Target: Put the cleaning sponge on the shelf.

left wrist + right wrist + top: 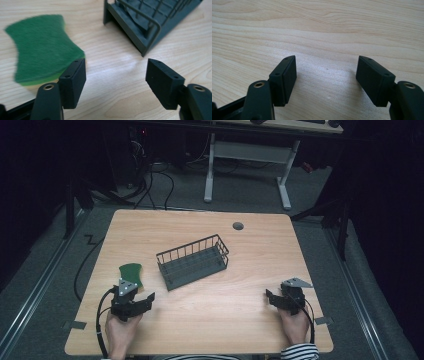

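Lying flat on the bench [210,320], green sponge [132,272] just ahead of left gripper [142,301], beside one fingertip, not between the jaws. Wire basket [194,261] near, toward bench middle. Left gripper gaping, holding nothing, hand low at near edge. Right gripper [270,296] likewise spread wide over bare wood, well apart.

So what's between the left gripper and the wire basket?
Bare tabletop in the left gripper view. The left gripper is open; the sponge lies aside, not toward the basket.
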Motion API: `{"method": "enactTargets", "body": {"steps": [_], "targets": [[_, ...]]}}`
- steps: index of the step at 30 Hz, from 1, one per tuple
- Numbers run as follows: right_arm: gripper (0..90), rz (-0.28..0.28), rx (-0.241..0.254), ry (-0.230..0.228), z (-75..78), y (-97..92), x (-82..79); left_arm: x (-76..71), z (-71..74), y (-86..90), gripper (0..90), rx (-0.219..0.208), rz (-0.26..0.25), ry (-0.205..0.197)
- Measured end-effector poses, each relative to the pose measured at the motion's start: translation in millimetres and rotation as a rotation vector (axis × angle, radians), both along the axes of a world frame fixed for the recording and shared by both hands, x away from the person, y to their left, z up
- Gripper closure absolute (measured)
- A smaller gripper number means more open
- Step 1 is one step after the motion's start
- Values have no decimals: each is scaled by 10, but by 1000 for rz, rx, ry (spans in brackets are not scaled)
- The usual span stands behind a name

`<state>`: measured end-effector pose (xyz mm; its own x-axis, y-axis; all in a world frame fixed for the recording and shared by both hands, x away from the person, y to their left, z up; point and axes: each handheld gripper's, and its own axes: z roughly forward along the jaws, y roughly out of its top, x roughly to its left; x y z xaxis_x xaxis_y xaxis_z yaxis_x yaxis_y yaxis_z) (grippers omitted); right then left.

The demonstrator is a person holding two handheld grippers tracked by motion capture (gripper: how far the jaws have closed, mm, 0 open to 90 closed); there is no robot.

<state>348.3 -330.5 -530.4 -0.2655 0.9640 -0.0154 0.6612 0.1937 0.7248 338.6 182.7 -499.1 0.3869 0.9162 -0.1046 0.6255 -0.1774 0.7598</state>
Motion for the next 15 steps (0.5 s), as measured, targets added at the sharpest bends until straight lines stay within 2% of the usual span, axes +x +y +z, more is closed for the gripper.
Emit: {"method": "enactTargets", "body": {"steps": [4, 8, 12, 15], "targets": [[315, 7, -1, 0, -1, 3, 0, 37, 109, 105, 288, -5, 35, 4], [314, 11, -1, 0, -1, 6, -2, 131, 224, 201, 264, 10, 74, 16], [311, 13, -1, 1, -1, 7, -2, 318, 275, 310, 240, -22, 90, 94], [311, 13, -1, 1, -1, 7, -2, 450, 268, 343, 227, 0, 111, 135]]}}
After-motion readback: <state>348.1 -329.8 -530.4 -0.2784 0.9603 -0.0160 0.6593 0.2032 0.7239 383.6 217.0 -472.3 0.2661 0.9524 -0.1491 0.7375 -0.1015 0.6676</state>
